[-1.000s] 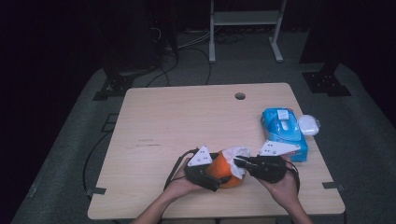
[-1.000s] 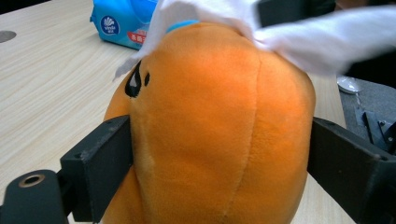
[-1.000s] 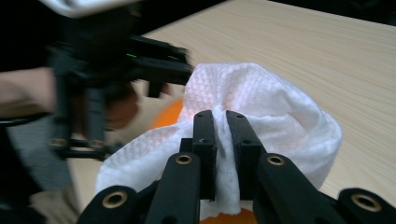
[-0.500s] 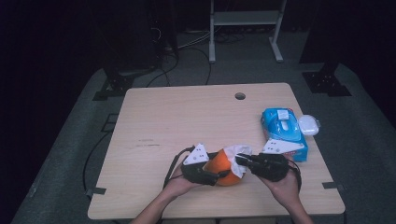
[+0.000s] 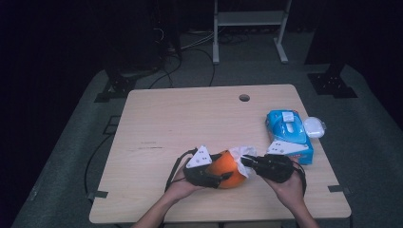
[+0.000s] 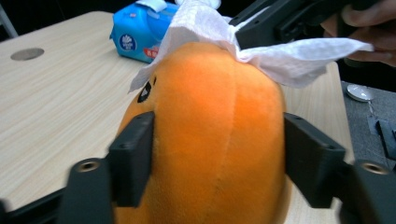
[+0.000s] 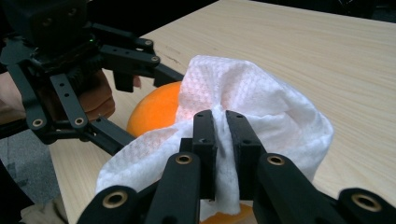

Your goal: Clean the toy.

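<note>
We hold a round orange plush toy [image 6: 219, 140] in our left claw [image 6: 219, 158], its two black jaws pressed against the toy's flanks, so the toy sits squarely between them and rests on the pale wooden bench [image 5: 190, 123]. Our right claw [image 7: 220, 140] is pinched nearly closed on a white textured paper wipe [image 7: 261, 112]; the wipe bunches between its jaws and spreads out ahead of them over the top of the toy. In the high view the left claw [image 5: 209, 173] and right claw [image 5: 247, 164] meet over the toy [image 5: 228, 168] near the bench's front edge. Beyond the right claw, on the bench, lies a blue soft pack of wipes [image 5: 287, 133], with a small white rounded object [image 5: 314, 127] just beside it.
</note>
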`<state>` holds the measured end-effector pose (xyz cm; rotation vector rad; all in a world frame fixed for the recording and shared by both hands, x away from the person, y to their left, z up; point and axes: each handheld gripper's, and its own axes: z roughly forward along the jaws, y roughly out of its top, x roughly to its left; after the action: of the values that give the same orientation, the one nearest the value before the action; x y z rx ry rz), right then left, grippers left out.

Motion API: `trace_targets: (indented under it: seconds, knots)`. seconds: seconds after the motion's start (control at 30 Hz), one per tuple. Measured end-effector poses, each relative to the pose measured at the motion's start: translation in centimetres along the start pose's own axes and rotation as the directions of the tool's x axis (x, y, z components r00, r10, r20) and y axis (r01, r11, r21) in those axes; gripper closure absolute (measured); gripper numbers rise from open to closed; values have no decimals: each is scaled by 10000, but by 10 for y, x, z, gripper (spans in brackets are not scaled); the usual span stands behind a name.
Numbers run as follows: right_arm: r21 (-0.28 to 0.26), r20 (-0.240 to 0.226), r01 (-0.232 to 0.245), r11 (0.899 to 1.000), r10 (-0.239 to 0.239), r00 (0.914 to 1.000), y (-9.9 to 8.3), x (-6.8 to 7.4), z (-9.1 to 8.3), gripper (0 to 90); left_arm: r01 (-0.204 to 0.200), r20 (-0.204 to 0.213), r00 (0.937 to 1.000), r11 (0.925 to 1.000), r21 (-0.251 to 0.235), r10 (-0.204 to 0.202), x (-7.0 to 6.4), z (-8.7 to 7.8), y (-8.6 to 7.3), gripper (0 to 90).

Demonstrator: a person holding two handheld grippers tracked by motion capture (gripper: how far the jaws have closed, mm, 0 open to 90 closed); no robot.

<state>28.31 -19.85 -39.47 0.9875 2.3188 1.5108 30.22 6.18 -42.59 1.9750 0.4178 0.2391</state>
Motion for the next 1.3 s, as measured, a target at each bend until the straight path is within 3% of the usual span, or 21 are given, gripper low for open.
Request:
trace_targets:
  seconds: [0.1,0.17,0.23,0.37,0.47,0.53,0.67,0.77,0.87,0.97,1.1,1.2,1.3]
  knots:
    - [13,-432,207,9998,-206,9989,0,10,5,823,169,93,9998,9997,166,-171,0,4,-1,95]
    - [56,-456,443,9990,-440,9980,1,15,8,823,-111,157,9998,9997,198,108,0,1,-2,133]
    - [-9,-422,393,9992,-393,9983,2,13,6,824,-307,272,9992,9991,302,299,3,-3,-2,250]
    - [-12,-49,-296,9996,296,9996,-5,-7,6,824,-488,866,9952,9978,458,447,8,-8,-7,296]
    - [375,309,-764,9964,753,9967,-14,-20,10,824,-884,1200,9894,9946,548,813,10,-12,-9,294]
    - [322,-75,-932,9951,935,9956,-16,-20,12,823,-963,1432,9858,9937,575,872,12,-13,-10,283]
    - [-175,-960,-451,9988,432,9944,-3,-1,8,823,-1033,1571,9832,9930,580,931,15,-14,-11,279]
    - [-97,-931,-243,9997,233,9954,-2,3,10,823,-987,1562,9838,9933,609,881,17,-16,-12,279]
    - [334,-544,-592,9977,610,9967,-10,-9,14,823,-569,1574,9864,9970,525,480,24,-19,-15,275]
    - [590,-487,-969,9935,998,9938,-17,-15,18,823,76,1636,9864,9993,377,-137,32,-21,-17,276]
    - [183,-748,-446,9988,458,9961,-7,0,15,823,840,1340,9871,9960,294,-872,38,-21,-16,276]
    - [28,-1063,-62,10000,64,9943,-2,12,15,823,1698,1160,9786,9854,135,-1702,44,-21,-17,272]
    - [226,-851,78,9997,-59,9964,-5,13,20,822,2027,955,9746,9792,61,-2024,44,-21,-17,269]
